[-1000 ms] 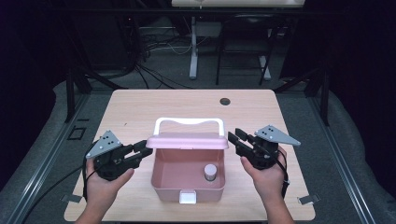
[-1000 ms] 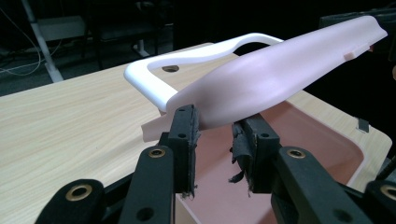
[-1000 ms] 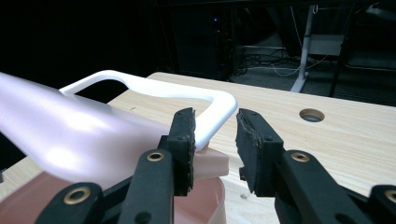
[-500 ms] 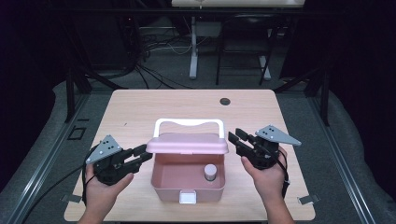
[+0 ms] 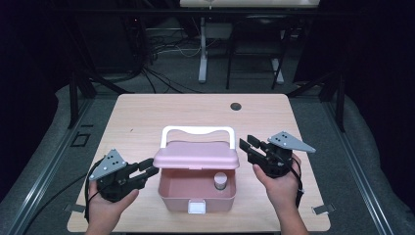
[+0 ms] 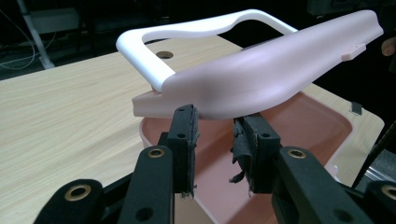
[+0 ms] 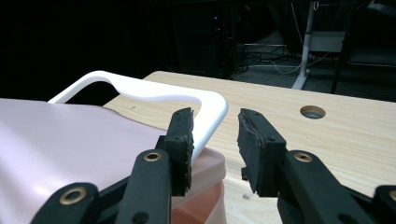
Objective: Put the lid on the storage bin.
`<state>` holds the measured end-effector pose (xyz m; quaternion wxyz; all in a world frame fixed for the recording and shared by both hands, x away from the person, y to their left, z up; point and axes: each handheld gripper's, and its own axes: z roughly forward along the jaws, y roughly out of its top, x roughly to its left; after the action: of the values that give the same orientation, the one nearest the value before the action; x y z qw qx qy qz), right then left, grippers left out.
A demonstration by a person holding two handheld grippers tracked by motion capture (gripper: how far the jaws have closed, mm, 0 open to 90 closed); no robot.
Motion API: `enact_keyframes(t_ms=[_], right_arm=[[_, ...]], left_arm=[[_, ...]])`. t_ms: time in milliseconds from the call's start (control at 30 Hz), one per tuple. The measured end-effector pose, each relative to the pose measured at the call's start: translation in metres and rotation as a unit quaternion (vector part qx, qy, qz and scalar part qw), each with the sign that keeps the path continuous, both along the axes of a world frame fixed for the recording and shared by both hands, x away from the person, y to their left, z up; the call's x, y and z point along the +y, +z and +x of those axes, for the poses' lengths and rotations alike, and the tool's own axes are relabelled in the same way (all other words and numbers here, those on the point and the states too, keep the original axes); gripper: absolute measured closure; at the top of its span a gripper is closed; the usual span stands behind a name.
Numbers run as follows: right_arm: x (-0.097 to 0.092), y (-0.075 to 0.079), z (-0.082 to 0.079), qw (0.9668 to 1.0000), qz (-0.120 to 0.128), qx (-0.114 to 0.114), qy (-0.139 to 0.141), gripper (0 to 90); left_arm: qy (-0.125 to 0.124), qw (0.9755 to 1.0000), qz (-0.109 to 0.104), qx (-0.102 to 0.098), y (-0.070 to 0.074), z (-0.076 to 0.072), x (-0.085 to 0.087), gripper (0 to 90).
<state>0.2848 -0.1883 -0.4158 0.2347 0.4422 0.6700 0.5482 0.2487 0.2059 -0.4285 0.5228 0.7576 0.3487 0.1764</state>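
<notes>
While a pink box (image 5: 197, 193) sits on the desk (image 5: 147, 117) with its lid (image 5: 196, 155) half raised, a gripper flanks each side. Left gripper (image 5: 147, 170) and right gripper (image 5: 248, 147) both show parted fingers holding nothing.

Pink box (image 5: 198, 196), lid (image 5: 196, 155) half-raised

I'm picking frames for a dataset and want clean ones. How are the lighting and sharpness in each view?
High view: table evenly lit, surroundings dark, picture slightly soft. Left gripper view: pink lid and white handle are bright, with soft glare on the lid's curve; jaws up close slightly blurred. Right gripper view: background nearly black, table lit, lid at the left edge pale and featureless.
</notes>
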Motion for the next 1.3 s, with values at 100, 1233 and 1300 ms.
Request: enact_keyframes(t_ms=[100,1233,1300], right_arm=[[-0.001,0.000,0.000,1.0000,0.002,0.002,0.000,65.0],[-0.001,-0.006,0.002,0.9999,-0.001,0.011,-0.002,64.1],[-0.001,-0.006,0.001,0.9999,0.000,0.010,-0.001,64.1]], left_arm=[[0.000,1.0000,0.004,0.001,-0.003,-0.002,0.000,68.3],[-0.017,0.9989,0.016,0.042,-0.039,-0.021,0.004,68.7],[-0.018,0.9987,0.018,0.044,-0.040,-0.022,0.005,68.7]])
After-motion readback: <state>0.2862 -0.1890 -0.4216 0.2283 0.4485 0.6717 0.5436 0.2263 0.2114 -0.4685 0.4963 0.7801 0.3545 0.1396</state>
